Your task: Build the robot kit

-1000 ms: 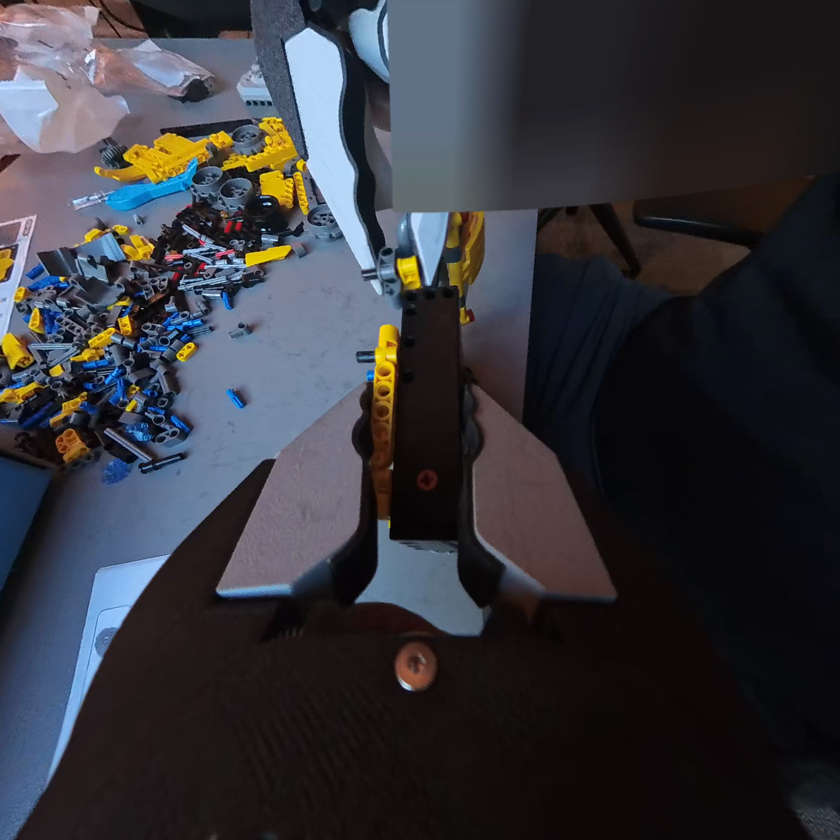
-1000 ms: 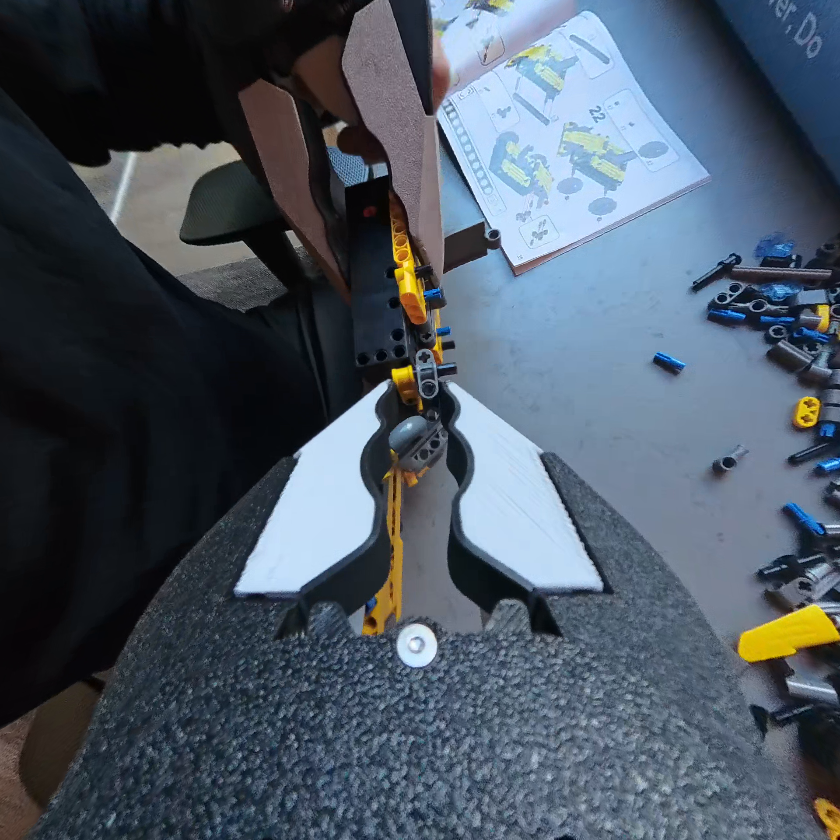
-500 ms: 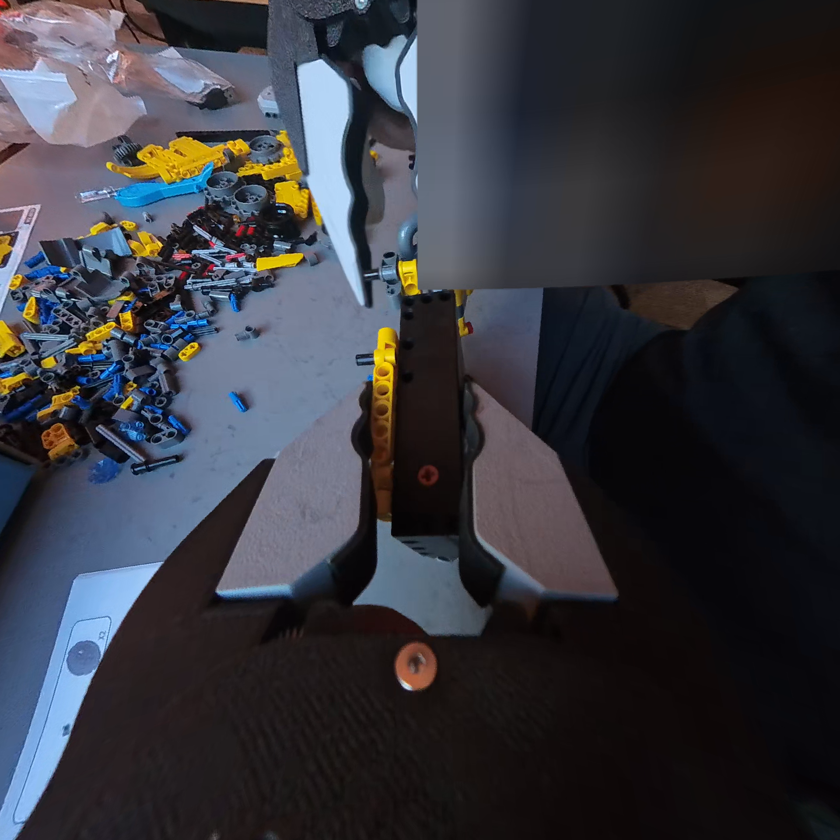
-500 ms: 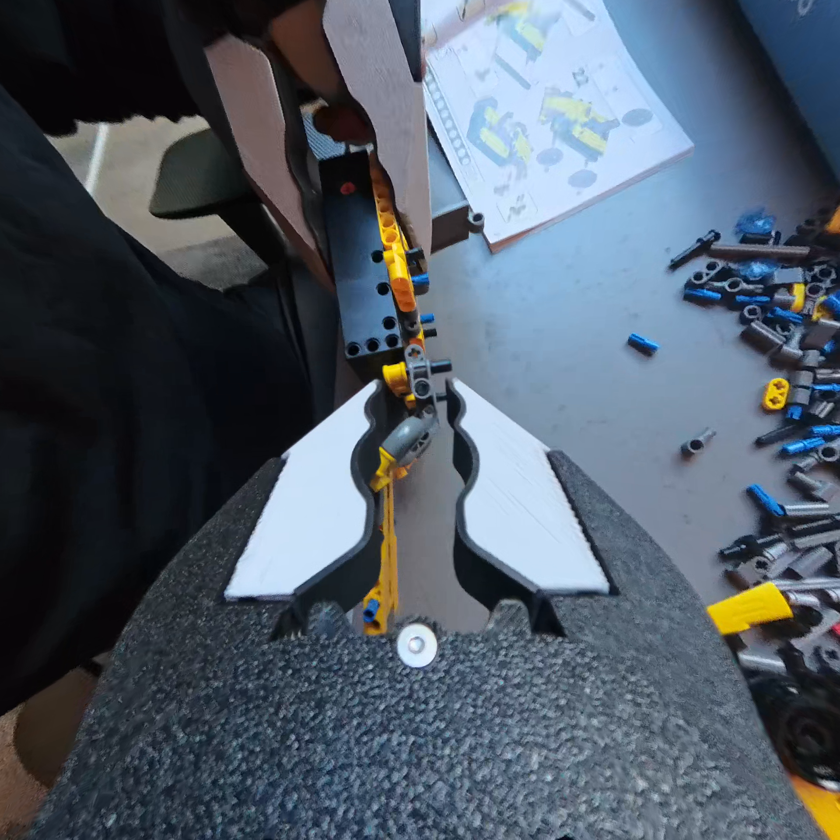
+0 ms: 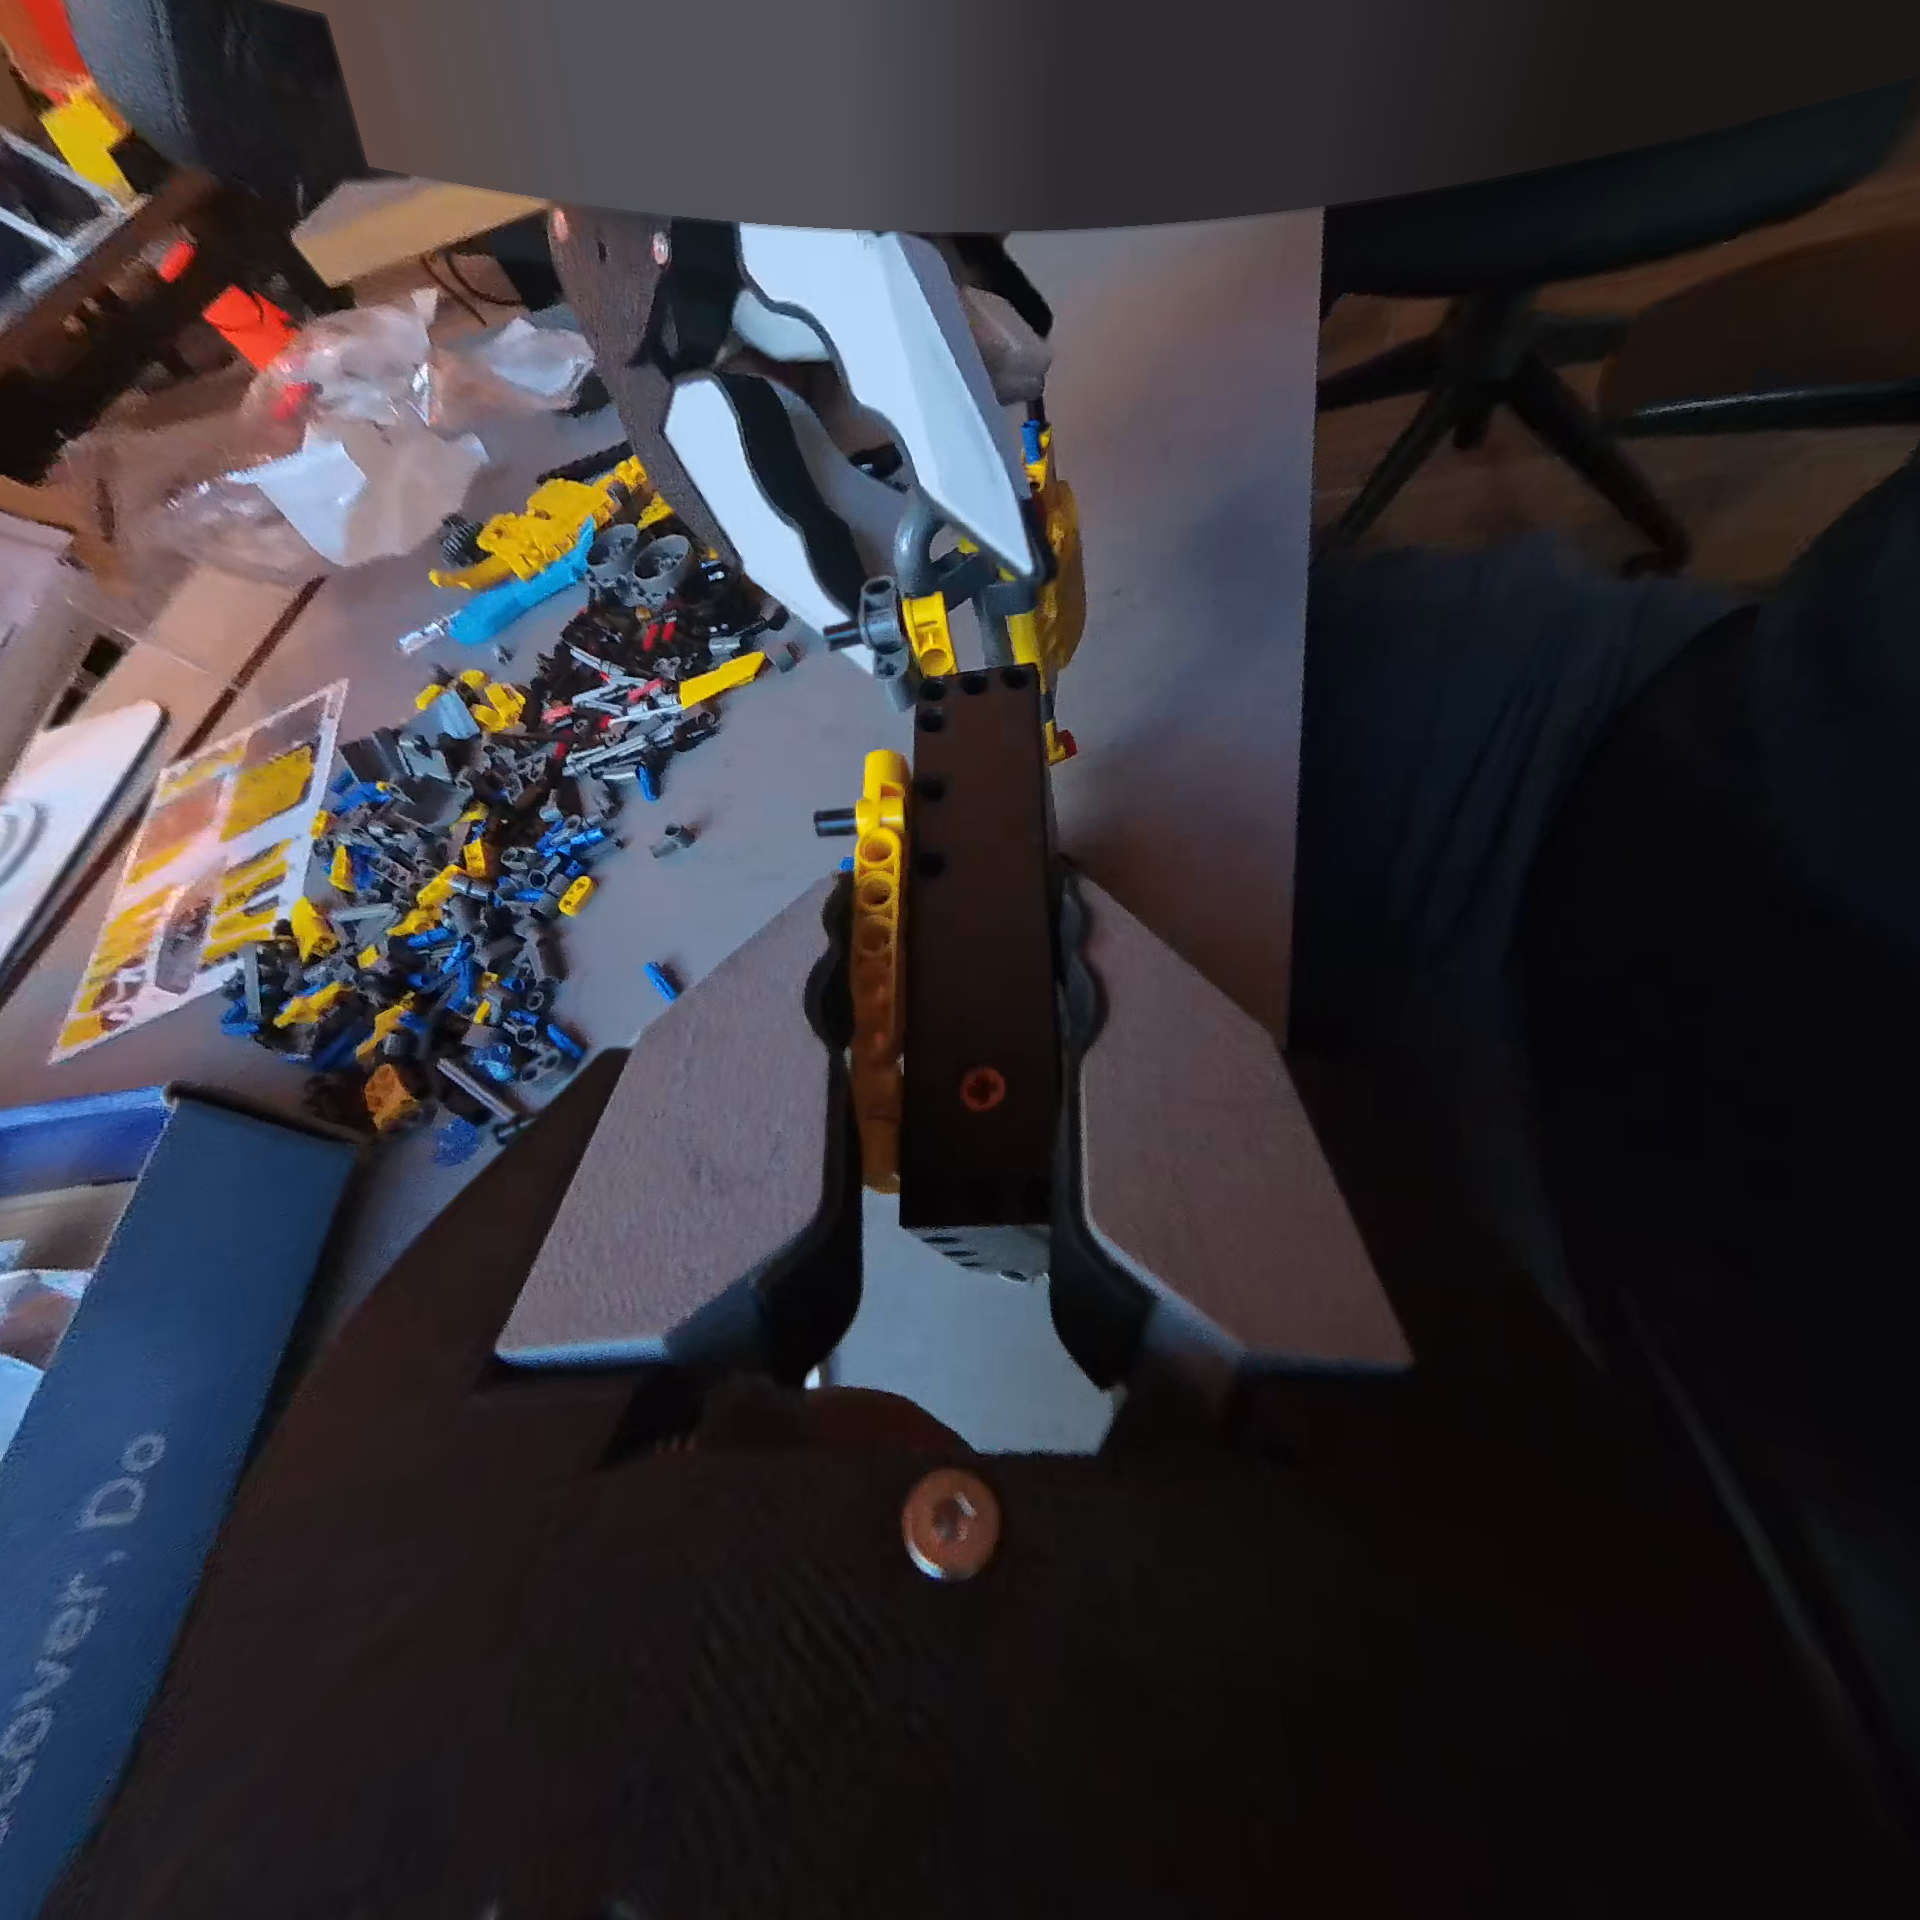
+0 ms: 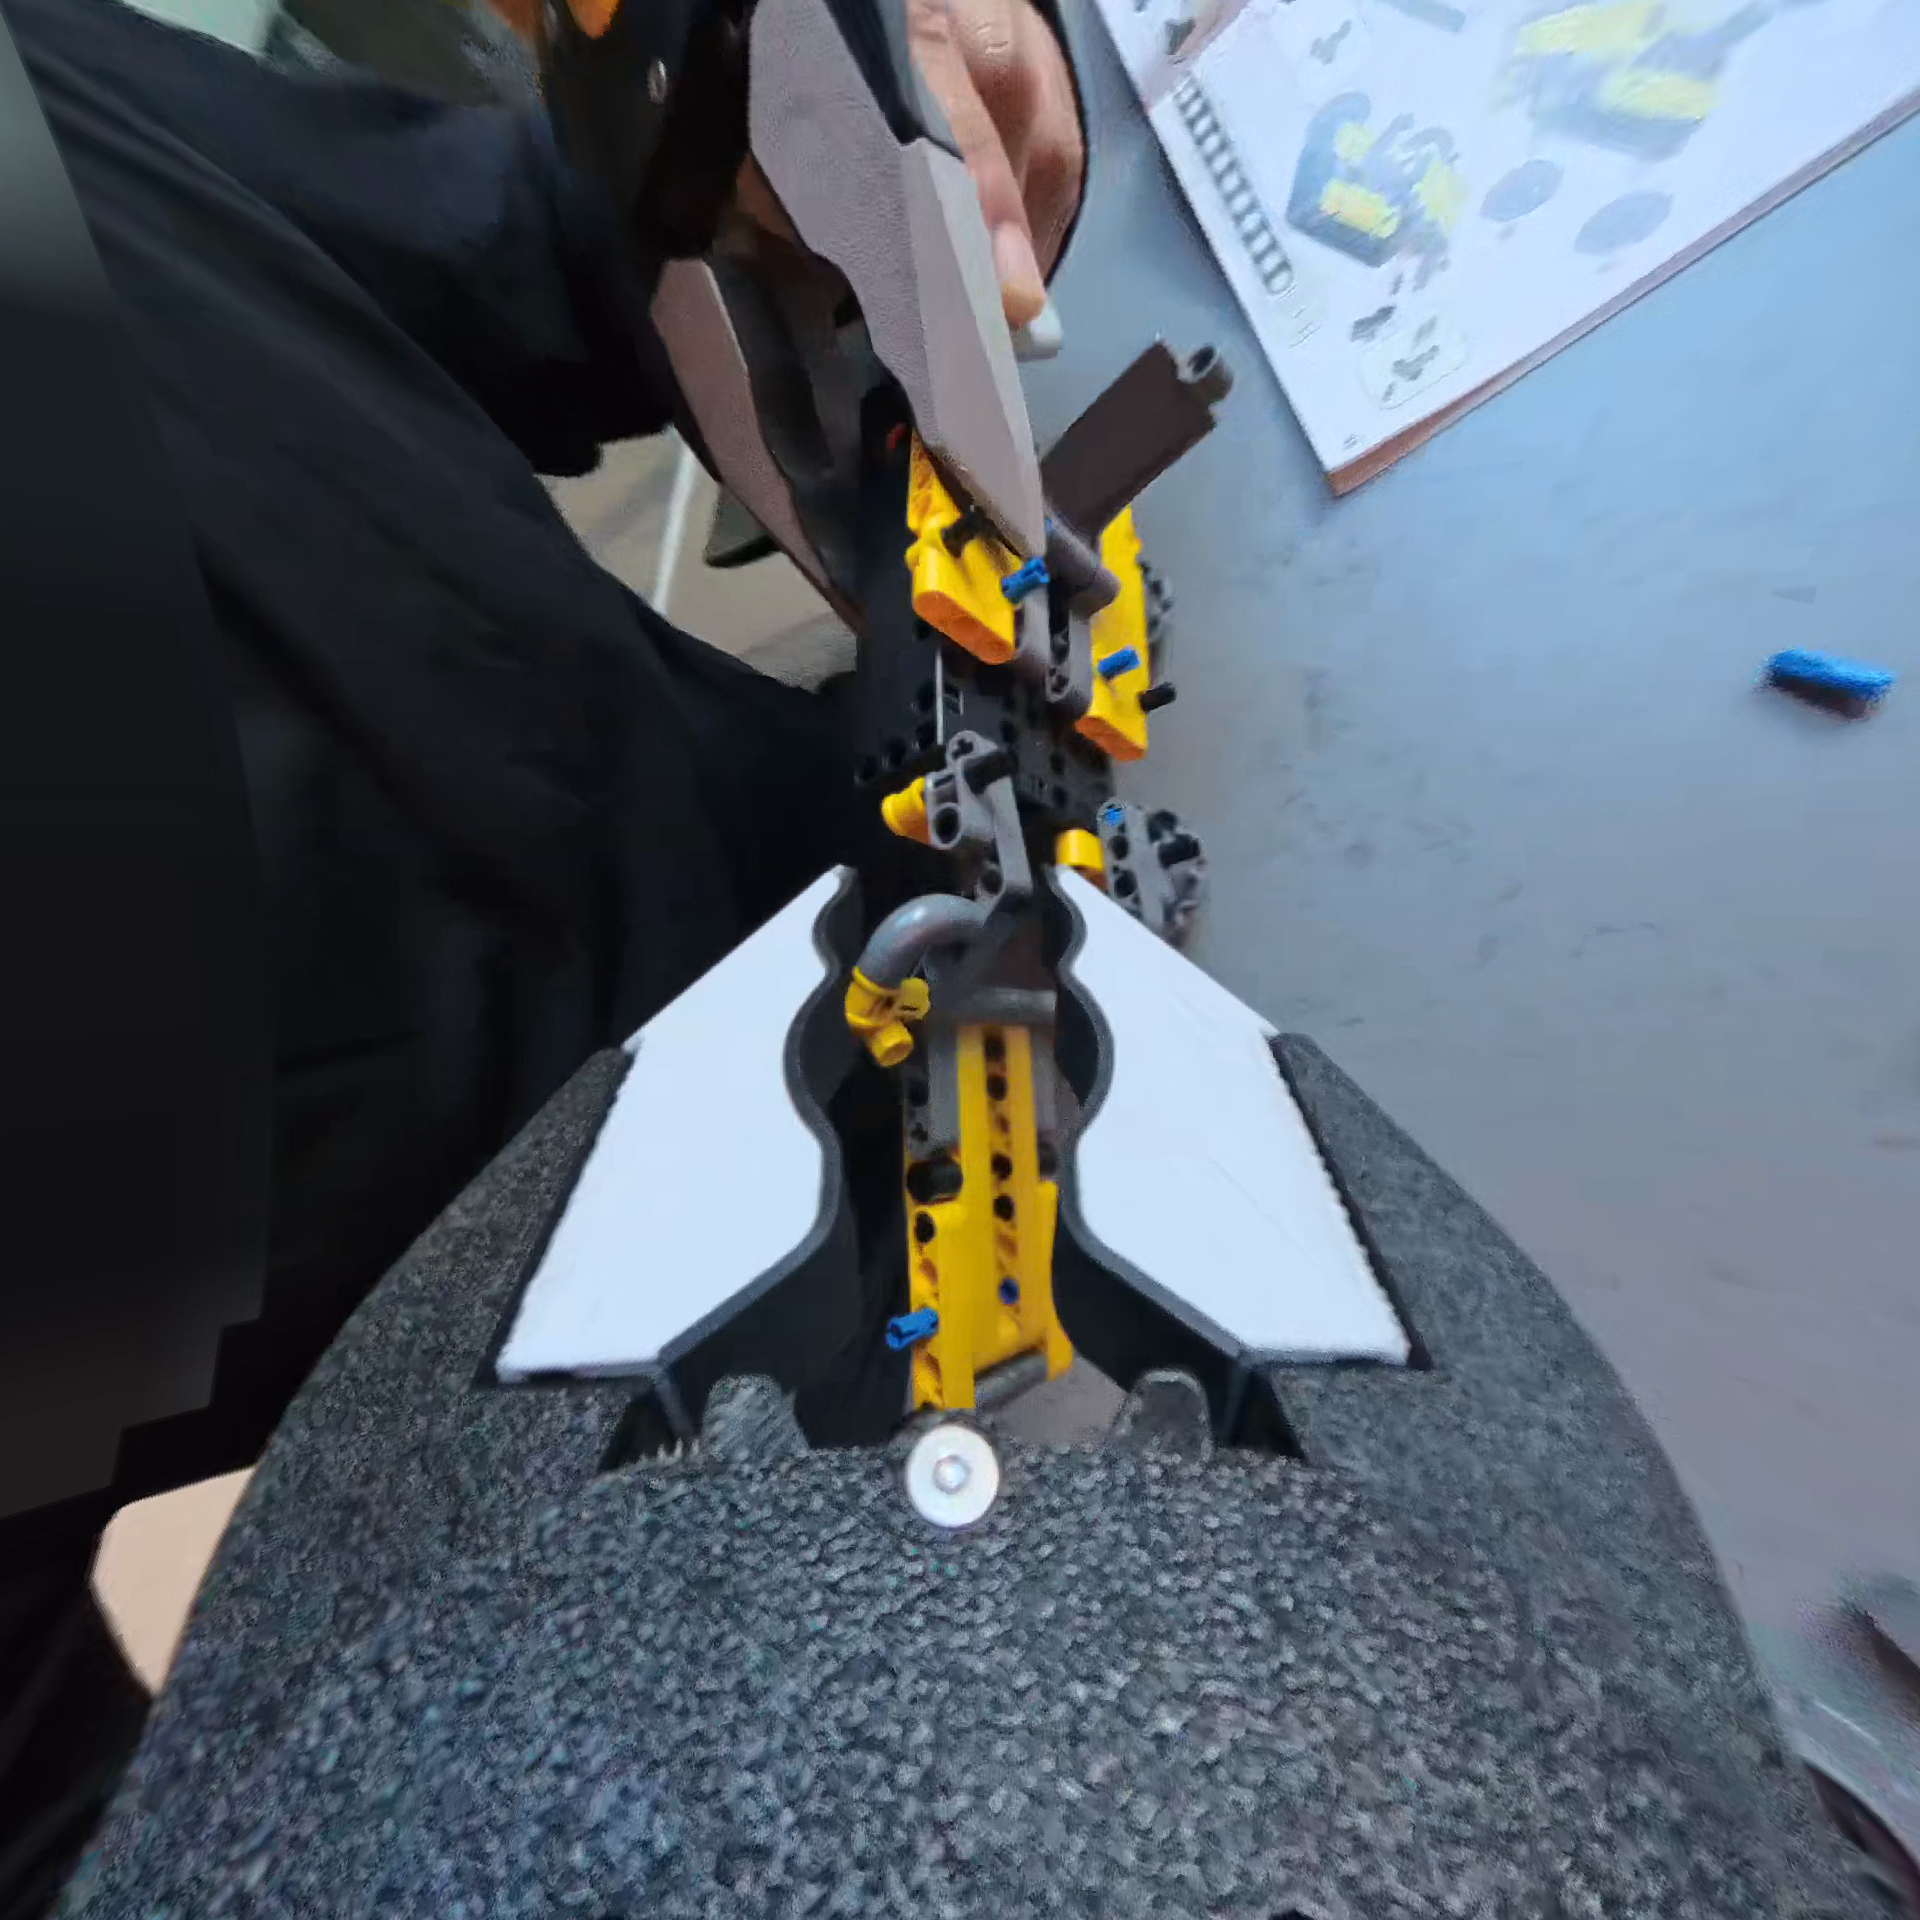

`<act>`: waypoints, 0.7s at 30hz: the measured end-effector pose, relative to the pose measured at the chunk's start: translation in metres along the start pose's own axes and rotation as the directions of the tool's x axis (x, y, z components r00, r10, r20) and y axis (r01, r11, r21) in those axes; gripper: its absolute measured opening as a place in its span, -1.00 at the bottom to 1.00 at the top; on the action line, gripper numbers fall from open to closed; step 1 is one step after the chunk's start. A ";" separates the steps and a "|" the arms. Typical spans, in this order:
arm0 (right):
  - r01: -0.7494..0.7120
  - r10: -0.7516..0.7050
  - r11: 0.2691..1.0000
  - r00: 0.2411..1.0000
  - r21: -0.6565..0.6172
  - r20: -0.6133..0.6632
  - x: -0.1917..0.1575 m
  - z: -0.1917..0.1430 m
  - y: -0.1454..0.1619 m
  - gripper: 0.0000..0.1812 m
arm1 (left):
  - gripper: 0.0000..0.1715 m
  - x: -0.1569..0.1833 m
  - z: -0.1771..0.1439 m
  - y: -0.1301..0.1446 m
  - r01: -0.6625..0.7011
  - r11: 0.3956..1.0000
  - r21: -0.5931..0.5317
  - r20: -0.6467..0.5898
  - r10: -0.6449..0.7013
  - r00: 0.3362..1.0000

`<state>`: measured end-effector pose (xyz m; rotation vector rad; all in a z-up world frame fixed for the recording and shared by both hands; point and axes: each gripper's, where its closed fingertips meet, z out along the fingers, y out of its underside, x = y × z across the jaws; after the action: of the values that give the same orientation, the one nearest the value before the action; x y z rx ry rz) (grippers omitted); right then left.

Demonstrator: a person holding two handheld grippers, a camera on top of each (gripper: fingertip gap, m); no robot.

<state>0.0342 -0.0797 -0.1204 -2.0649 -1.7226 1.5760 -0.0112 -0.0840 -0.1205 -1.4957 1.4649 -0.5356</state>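
Observation:
A partly built toy model of black, yellow and grey beams [image 5: 977,935] is held in the air over the table edge between both grippers. My left gripper [image 5: 951,904] is shut on its long black block, with a yellow beam against the left jaw. My right gripper [image 6: 951,883] is shut on the model's yellow arm [image 6: 982,1195] at the other end, with a curved grey piece at its tips. The right gripper with white fingers also shows in the left wrist view [image 5: 935,592]. The left gripper with brown fingers shows in the right wrist view [image 6: 925,561], with a hand [image 6: 1008,156] behind it.
A pile of loose small parts [image 5: 447,883] lies on the grey table [image 5: 727,790], with clear plastic bags [image 5: 343,436] behind and a leaflet [image 5: 197,873] to the left. A blue box [image 5: 135,1403] stands near left. An open instruction booklet [image 6: 1507,187] and a blue pin [image 6: 1829,681] lie on the table. About 6 centimeters separates my left fingertips from my right.
The right gripper has turned about the model and its jaws now stand wider, around the yellow arm's broad face. The left gripper kept its hold and lifted, so more of the table shows.

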 end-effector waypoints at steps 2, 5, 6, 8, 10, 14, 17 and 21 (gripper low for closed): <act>0.007 -0.008 1.000 0.997 0.018 0.072 -0.007 0.001 0.002 -0.61 | -0.60 0.003 0.000 -0.001 -0.024 1.000 0.018 0.001 0.024 1.000; -0.012 0.002 0.997 0.990 0.072 0.138 -0.012 -0.004 -0.006 -0.61 | -0.60 0.006 -0.002 -0.002 -0.059 0.998 0.035 0.010 0.059 0.998; -0.018 0.003 0.995 0.988 0.100 0.153 -0.013 -0.009 -0.010 -0.61 | -0.60 0.007 -0.003 -0.002 -0.089 0.995 0.034 0.020 0.088 0.996; -0.040 0.024 0.992 0.990 0.117 0.139 -0.013 -0.012 -0.013 -0.62 | -0.59 0.010 -0.004 -0.002 -0.139 0.990 0.029 0.046 0.137 0.989; -0.031 0.023 0.996 0.995 0.084 0.099 -0.014 -0.006 -0.007 -0.67 | -0.59 0.013 -0.006 -0.003 -0.192 0.981 0.032 0.067 0.190 0.979; -0.021 0.016 0.998 0.997 0.065 0.081 -0.021 0.011 -0.001 -0.75 | -0.60 0.021 -0.007 -0.001 -0.361 0.932 0.027 0.158 0.353 0.922; 0.011 -0.012 0.997 1.000 0.081 0.021 -0.022 0.018 0.002 -0.79 | -0.61 0.026 -0.006 0.005 -0.493 0.869 -0.029 0.285 0.480 0.829; 0.185 -0.173 0.982 0.959 0.034 -0.222 -0.018 0.032 0.016 -0.79 | -0.62 0.034 0.003 0.024 -0.511 0.850 -0.129 0.285 0.526 0.801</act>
<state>0.0258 -0.1171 -0.1333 -1.9116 -1.7127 1.2779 -0.0145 -0.1113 -0.1518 -1.0747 1.5510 0.0720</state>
